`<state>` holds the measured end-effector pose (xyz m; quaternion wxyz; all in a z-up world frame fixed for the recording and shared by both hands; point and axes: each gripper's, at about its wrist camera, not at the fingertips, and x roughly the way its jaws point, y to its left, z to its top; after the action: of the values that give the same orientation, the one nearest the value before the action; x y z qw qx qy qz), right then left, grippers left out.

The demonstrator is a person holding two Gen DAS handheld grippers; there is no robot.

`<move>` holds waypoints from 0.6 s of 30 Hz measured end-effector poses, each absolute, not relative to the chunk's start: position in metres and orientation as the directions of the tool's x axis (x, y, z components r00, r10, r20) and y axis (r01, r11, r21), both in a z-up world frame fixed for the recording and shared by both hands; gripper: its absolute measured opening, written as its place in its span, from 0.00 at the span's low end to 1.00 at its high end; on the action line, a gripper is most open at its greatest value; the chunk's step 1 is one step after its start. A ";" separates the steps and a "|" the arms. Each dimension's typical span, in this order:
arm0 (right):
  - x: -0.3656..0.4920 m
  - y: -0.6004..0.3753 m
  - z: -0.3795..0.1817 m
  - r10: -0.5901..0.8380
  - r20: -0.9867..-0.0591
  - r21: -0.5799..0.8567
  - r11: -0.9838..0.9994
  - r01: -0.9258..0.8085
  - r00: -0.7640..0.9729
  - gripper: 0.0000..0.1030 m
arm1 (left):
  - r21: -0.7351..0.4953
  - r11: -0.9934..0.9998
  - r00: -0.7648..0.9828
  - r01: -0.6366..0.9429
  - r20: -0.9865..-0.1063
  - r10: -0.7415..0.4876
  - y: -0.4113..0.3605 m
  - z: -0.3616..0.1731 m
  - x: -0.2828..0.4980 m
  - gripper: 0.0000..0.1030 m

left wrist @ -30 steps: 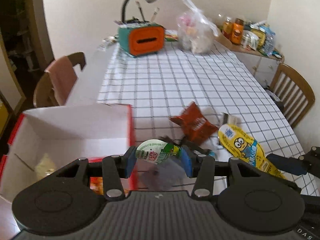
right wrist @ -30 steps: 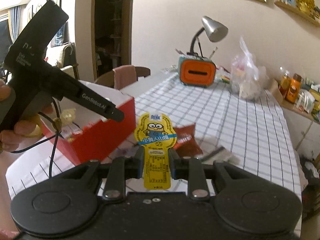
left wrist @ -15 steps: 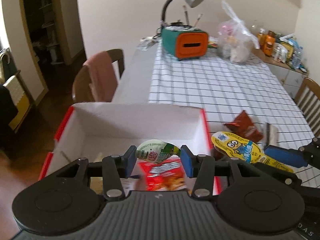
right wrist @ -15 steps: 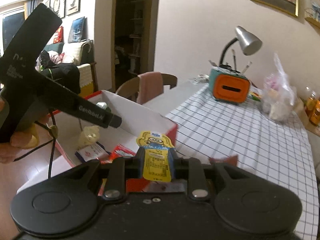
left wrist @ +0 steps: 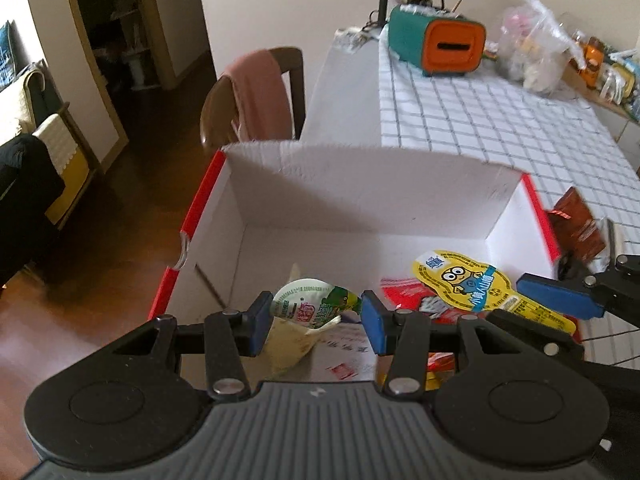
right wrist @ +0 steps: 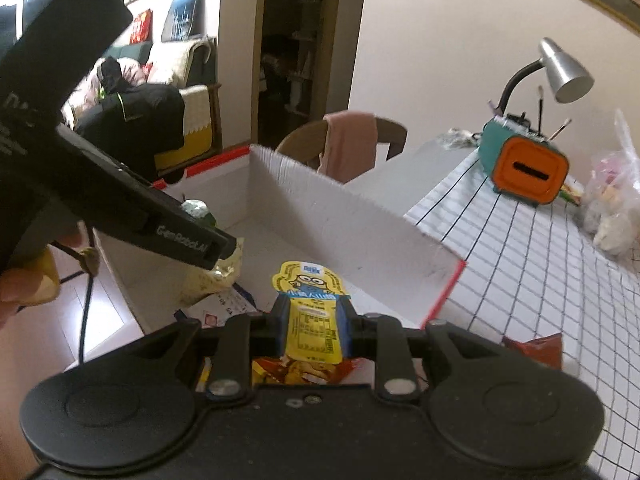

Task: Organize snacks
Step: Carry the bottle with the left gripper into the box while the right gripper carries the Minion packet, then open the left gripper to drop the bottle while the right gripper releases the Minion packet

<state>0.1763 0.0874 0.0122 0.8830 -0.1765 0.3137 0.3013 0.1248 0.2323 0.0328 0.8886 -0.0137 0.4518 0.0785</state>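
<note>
My left gripper point(left wrist: 311, 322) is over the red and white box point(left wrist: 352, 196), its blue pads wide apart. The green-lidded jelly cup point(left wrist: 310, 305) sits between them, touching the left pad only, above a pale yellow packet point(left wrist: 286, 346). My right gripper point(right wrist: 313, 326) is shut on the yellow Minion snack packet point(right wrist: 310, 300) and holds it over the box point(right wrist: 352, 232). The packet also shows in the left wrist view point(left wrist: 466, 282), with the right gripper's blue finger point(left wrist: 560, 294) beside it. Red snack packets point(left wrist: 408, 300) lie in the box.
A dark red snack packet point(left wrist: 576, 224) lies on the checked tablecloth point(left wrist: 500, 120) right of the box. A teal and orange holder point(left wrist: 438, 46), a lamp, a plastic bag point(left wrist: 536, 52) stand at the far end. A chair with pink cloth point(left wrist: 256, 96) stands left of the table.
Both grippers have moved left from the tablecloth to above the box. The left gripper's pads have spread apart around the jelly cup. The right gripper still holds the Minion packet.
</note>
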 end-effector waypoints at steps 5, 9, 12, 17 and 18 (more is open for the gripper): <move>0.183 0.102 -0.002 0.401 -0.694 -0.124 0.751 -0.649 0.598 0.22 | 0.059 0.988 0.546 -0.141 -0.828 0.128 0.236 0.019 0.129 0.46; 0.183 0.105 -0.008 0.397 -0.713 -0.122 0.743 -0.659 0.579 0.22 | 0.056 0.990 0.525 -0.130 -0.843 0.117 0.234 0.011 0.129 0.46; 0.181 0.105 -0.010 0.397 -0.719 -0.118 0.739 -0.663 0.571 0.22 | 0.056 0.991 0.519 -0.121 -0.847 0.111 0.230 0.008 0.130 0.46; 0.178 0.099 -0.010 0.406 -0.723 -0.094 0.744 -0.661 0.559 0.26 | 0.054 0.992 0.515 -0.112 -0.851 0.104 0.226 0.005 0.129 0.46; 0.178 0.098 -0.009 0.411 -0.722 -0.088 0.744 -0.662 0.557 0.26 | 0.055 0.992 0.516 -0.112 -0.850 0.105 0.226 0.005 0.128 0.47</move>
<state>0.1776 0.0981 -0.0088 0.8643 -0.1778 0.3536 0.3103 0.1284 0.2258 0.0053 0.8707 -0.0035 0.4878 0.0623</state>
